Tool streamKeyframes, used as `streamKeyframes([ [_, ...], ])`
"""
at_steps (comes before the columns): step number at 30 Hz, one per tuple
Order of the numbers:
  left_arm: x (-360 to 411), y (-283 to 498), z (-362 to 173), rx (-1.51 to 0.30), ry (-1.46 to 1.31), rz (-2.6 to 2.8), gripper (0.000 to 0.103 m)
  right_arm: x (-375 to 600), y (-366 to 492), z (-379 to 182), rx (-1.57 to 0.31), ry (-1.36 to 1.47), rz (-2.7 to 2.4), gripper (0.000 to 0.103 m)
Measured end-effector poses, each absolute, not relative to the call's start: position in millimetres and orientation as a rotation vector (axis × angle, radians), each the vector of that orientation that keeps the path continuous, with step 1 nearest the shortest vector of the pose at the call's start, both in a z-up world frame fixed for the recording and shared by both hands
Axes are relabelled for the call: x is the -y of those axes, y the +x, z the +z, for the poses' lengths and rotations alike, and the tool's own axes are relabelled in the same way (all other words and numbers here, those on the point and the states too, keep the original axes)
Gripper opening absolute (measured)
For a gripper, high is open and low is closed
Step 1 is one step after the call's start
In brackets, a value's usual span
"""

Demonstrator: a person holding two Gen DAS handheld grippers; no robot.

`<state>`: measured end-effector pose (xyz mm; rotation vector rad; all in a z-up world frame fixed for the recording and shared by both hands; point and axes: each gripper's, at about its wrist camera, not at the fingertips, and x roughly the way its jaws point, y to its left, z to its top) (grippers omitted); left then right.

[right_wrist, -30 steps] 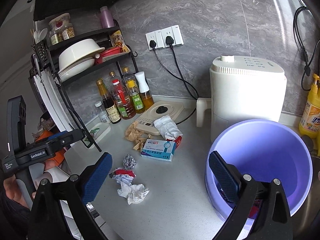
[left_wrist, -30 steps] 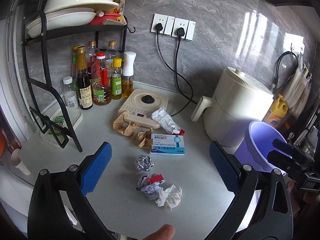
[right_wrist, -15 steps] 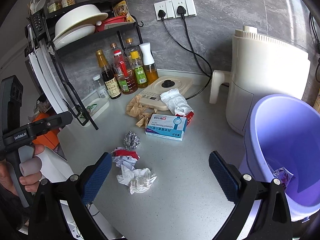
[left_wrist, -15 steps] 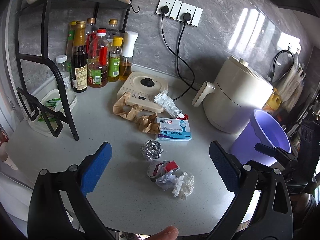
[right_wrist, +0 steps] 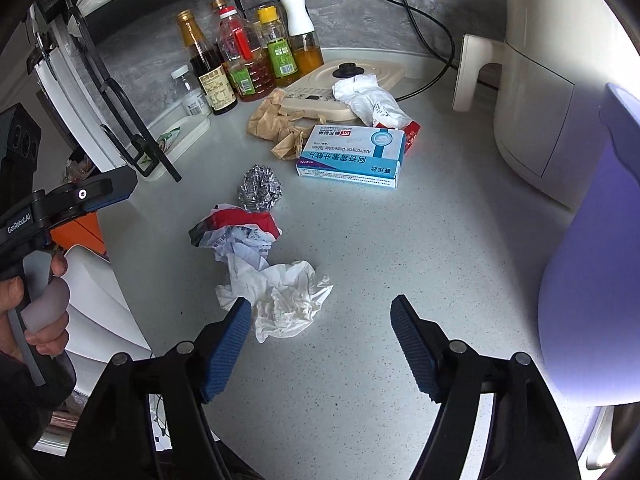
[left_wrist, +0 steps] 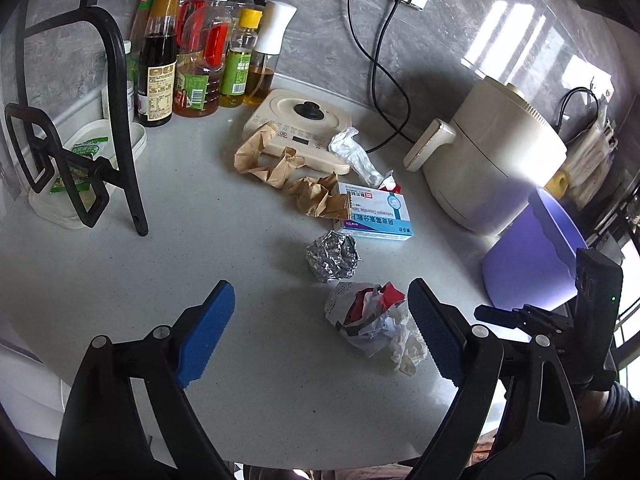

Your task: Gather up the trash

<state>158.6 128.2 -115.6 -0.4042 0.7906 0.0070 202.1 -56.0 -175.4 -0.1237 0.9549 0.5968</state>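
Trash lies on the grey counter: a white tissue (right_wrist: 286, 300), a crumpled red and white wrapper (right_wrist: 236, 228), a foil ball (right_wrist: 259, 189), a blue medicine box (right_wrist: 352, 156), brown paper (right_wrist: 276, 128) and a white wrapper (right_wrist: 368, 98). My right gripper (right_wrist: 320, 340) is open and empty, low over the counter, its left finger beside the tissue. My left gripper (left_wrist: 320, 332) is open and empty, just in front of the red and white wrapper (left_wrist: 364, 316) and foil ball (left_wrist: 332, 256). The purple bin (left_wrist: 532, 256) stands at the right; it also shows in the right wrist view (right_wrist: 596, 264).
A cream air fryer (left_wrist: 492, 164) stands behind the bin. A flat cream appliance (left_wrist: 300, 128) lies behind the trash. Several sauce bottles (left_wrist: 200, 48) line the wall. A black dish rack leg (left_wrist: 124, 128) and a white tray (left_wrist: 80, 168) are at the left.
Both grippers have come down and forward toward the trash pile. The right one has swung left, away from the bin, to beside the tissue. Both stay open.
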Motion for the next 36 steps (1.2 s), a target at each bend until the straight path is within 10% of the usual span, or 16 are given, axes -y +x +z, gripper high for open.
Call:
streamKeyframes([
  [6, -125, 164, -127, -0.815, -0.411, -0.03, 0.072, 32, 207, -195, -1.018, -0.156, 0.649, 0.069],
  [10, -120, 168, -127, -0.824, -0.408, -0.062, 0.072, 20, 216, -217, -1.113, -0.162, 0.658, 0.021],
  [12, -115, 170, -128, -0.833, -0.393, -0.077, 0.072, 23, 217, -216, -1.106, -0.143, 0.657, 0.014],
  [26, -80, 205, -164, -0.928, -0.329, -0.112, 0.065, 61, 217, -192, -1.045, -0.126, 0.575, 0.012],
  [31, -81, 210, -164, -0.936, -0.344, -0.073, 0.027, 66, 218, -177, -1.009, -0.135, 0.572, 0.012],
  [36, -89, 193, -137, -0.858, -0.338, -0.03, 0.024, 67, 214, -151, -0.942, -0.152, 0.595, 0.012],
])
